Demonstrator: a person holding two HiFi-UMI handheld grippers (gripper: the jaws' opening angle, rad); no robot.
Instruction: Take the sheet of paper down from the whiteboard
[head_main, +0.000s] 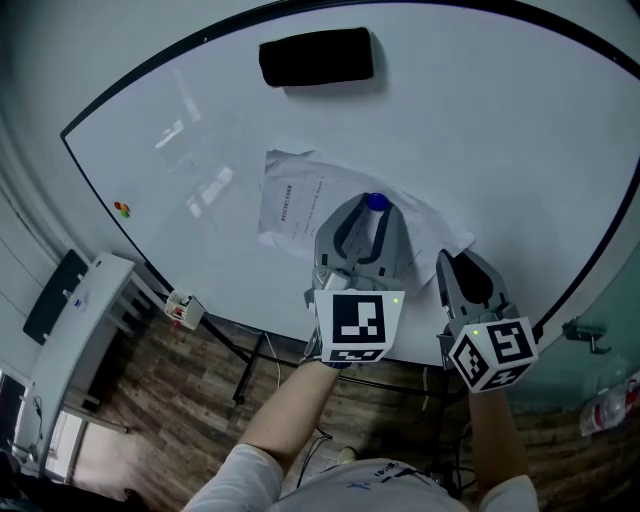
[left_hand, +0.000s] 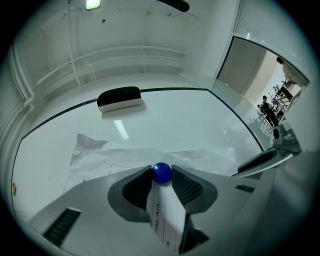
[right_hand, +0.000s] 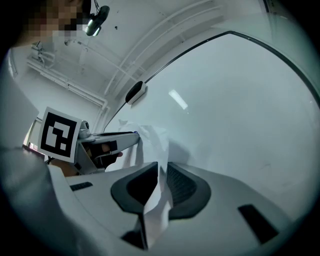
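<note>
Sheet of paper slanting upper-left to lower-right, right gripper pinching corner

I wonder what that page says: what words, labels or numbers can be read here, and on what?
Sheet of paper: printed lines, too small and blurred to read.
Left gripper and right gripper: black-and-white square markers on their cubes, no words.
Blue magnet in the left gripper's jaws: no print.
</note>
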